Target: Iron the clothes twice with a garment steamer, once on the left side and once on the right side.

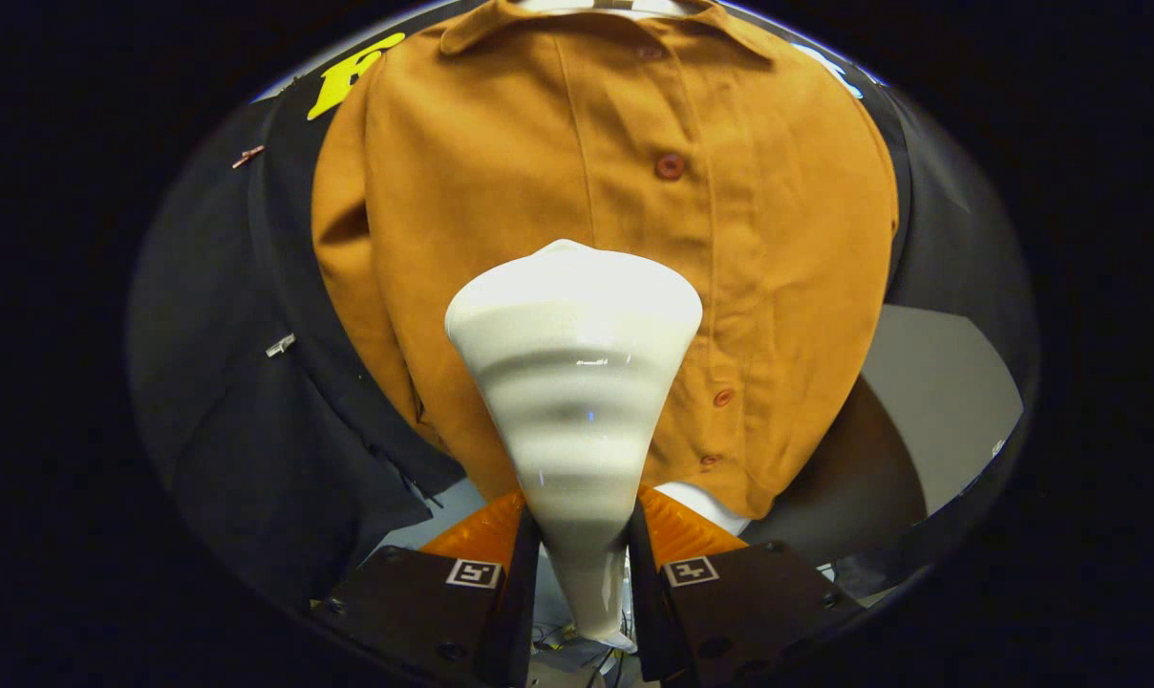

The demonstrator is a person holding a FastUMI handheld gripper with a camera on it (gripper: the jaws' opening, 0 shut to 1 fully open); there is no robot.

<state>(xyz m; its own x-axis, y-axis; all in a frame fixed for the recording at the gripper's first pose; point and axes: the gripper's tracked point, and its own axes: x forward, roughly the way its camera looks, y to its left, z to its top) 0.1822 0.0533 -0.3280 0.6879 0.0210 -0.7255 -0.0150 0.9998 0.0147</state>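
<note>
Two fingers pinched the garment steamer (577, 382) by its narrow white handle, one on each side, and the gripper (582, 545) held it upright with the wide head fanning out ahead of the fingertips. Just beyond that head hung the shirt (758, 248), a mustard-brown one with a collar and a row of reddish buttons (670, 166) running down its placket. The steamer's head sat over the lower middle of the shirt front, left of the button line; whether it touched the cloth could not be told. Black booth cloth (224, 382) hung behind the shirt, with a grey panel (940, 401) off beyond the right-hand hem.
</note>
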